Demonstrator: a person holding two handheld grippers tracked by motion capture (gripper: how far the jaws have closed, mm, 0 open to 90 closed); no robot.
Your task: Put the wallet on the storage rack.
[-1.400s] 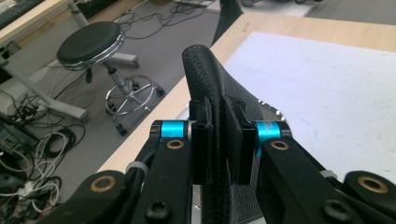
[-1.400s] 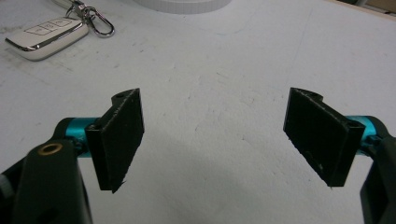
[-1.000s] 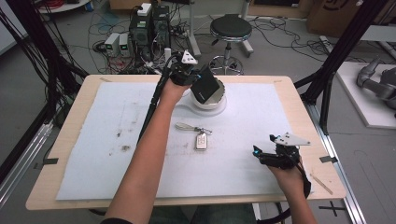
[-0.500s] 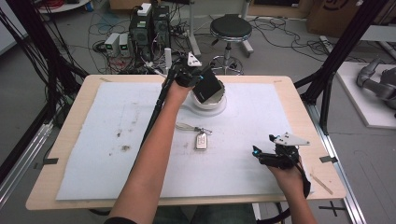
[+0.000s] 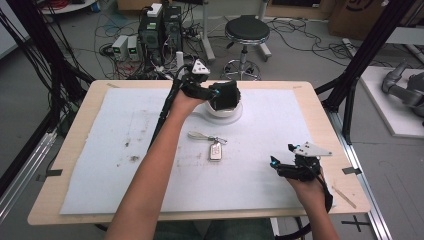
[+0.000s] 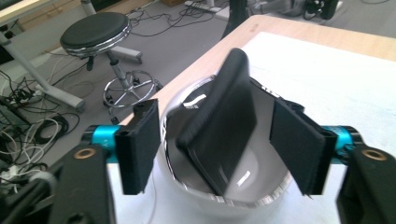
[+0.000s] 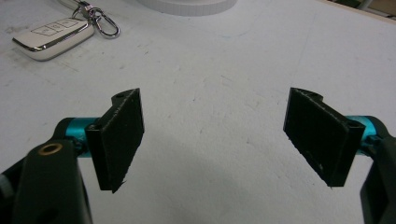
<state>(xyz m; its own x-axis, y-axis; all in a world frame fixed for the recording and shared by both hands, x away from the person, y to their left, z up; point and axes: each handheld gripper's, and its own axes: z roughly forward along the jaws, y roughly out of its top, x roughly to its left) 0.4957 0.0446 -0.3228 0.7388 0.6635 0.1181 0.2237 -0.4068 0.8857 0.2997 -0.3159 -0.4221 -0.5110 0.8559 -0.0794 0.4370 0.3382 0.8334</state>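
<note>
Up close, the left gripper view has one black wallet (image 6: 219, 126) standing tilted inside one white bowl (image 6: 261, 196), leaning on the far rim. The left gripper (image 6: 219, 149) straddles it: jaws have just been opening, wide now, pads clear of the wallet on both sides, nothing gripped. One round black stool (image 6: 95, 30) and loose floor cables show beyond the table edge in that view.

High view places the bowl (image 5: 227, 114) at the far middle of the white mat (image 5: 100, 165), wallet (image 5: 225, 95) sticking up out of it, left gripper (image 5: 207, 91) right at it. One car key fob (image 5: 216, 150) with a metal ring lies mid-mat, near the bowl but apart from it. Right gripper (image 5: 280, 167) sits low at the near right of the mat, well apart from the bowl.

Right gripper view gives the fob (image 7: 53, 37) bigger: silvery edge, button marks, too small to read. Right gripper (image 7: 215, 133) has jaws spread wide, bare mat between them, holding nothing. Bowl base edge just at the top of that view.

No readable brand or writing anywhere.
</note>
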